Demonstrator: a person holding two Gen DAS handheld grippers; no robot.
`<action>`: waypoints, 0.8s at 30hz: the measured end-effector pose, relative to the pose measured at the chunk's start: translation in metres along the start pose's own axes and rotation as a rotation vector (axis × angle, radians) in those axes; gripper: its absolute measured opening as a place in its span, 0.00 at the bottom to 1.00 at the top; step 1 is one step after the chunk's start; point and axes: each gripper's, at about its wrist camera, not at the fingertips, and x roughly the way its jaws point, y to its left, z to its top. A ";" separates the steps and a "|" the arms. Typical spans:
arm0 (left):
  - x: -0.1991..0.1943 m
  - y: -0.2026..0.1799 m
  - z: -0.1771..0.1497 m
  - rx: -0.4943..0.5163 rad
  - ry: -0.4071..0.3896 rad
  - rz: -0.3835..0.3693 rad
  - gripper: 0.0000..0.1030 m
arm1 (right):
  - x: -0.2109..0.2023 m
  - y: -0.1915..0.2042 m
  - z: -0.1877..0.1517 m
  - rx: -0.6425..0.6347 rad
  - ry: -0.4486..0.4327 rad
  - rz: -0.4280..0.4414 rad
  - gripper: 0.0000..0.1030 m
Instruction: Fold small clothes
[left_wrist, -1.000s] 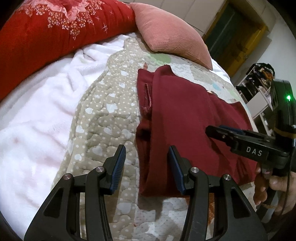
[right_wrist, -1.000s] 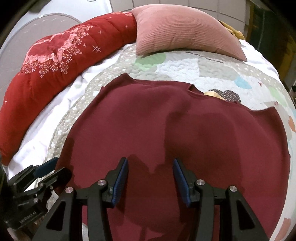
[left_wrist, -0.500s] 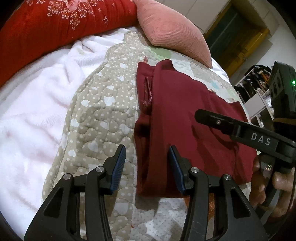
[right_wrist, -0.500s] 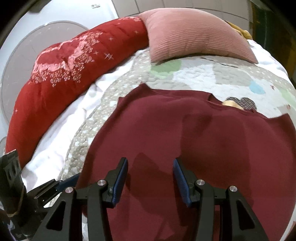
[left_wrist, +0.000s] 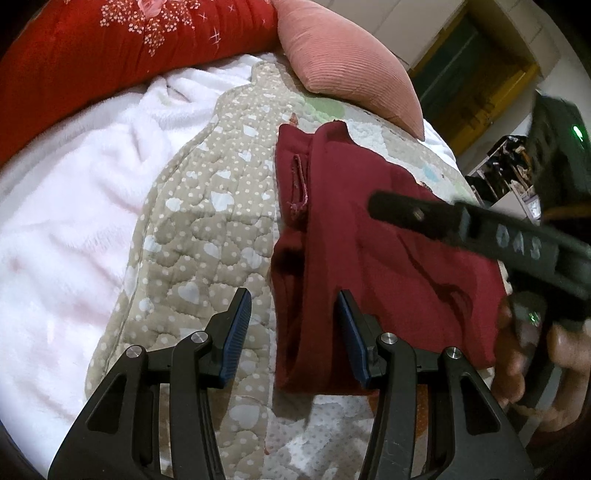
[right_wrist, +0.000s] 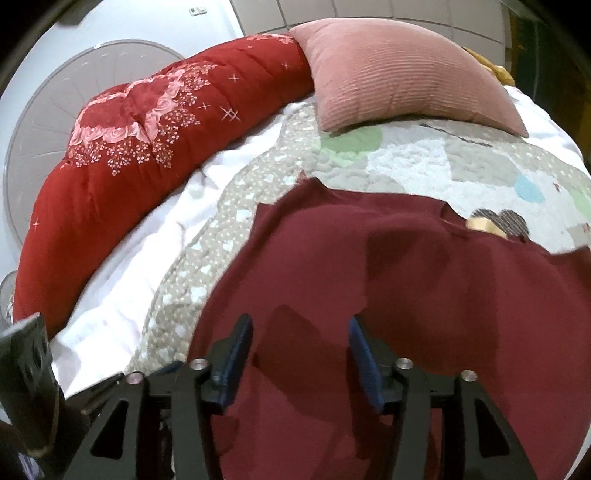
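Observation:
A dark red garment (left_wrist: 369, 251) lies partly folded on the quilted bed cover, its left side doubled over in layers. It fills the lower part of the right wrist view (right_wrist: 388, 295). My left gripper (left_wrist: 293, 332) is open and empty, its jaws standing either side of the garment's near left folded edge. My right gripper (right_wrist: 301, 354) is open and empty, low over the garment. In the left wrist view the right gripper (left_wrist: 373, 203) reaches in from the right above the cloth, blurred.
A long red floral bolster (right_wrist: 147, 147) and a pink ribbed cushion (right_wrist: 399, 74) lie at the far side of the bed. A white fleece blanket (left_wrist: 74, 221) lies left of the beige heart-patterned quilt (left_wrist: 207, 229). A doorway and a cluttered shelf stand at the right.
The right gripper has moved left across the garment. The left gripper has crept closer to the folded edge. Both stayed open.

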 end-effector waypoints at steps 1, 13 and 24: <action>0.000 0.001 0.000 -0.002 0.002 -0.003 0.46 | 0.004 0.001 0.004 0.012 0.007 0.009 0.59; 0.002 0.005 0.001 -0.017 0.012 -0.016 0.52 | 0.025 0.013 0.024 -0.005 0.016 -0.059 0.59; 0.006 0.004 0.002 -0.016 0.009 -0.013 0.55 | 0.023 0.006 0.018 0.031 0.014 -0.025 0.60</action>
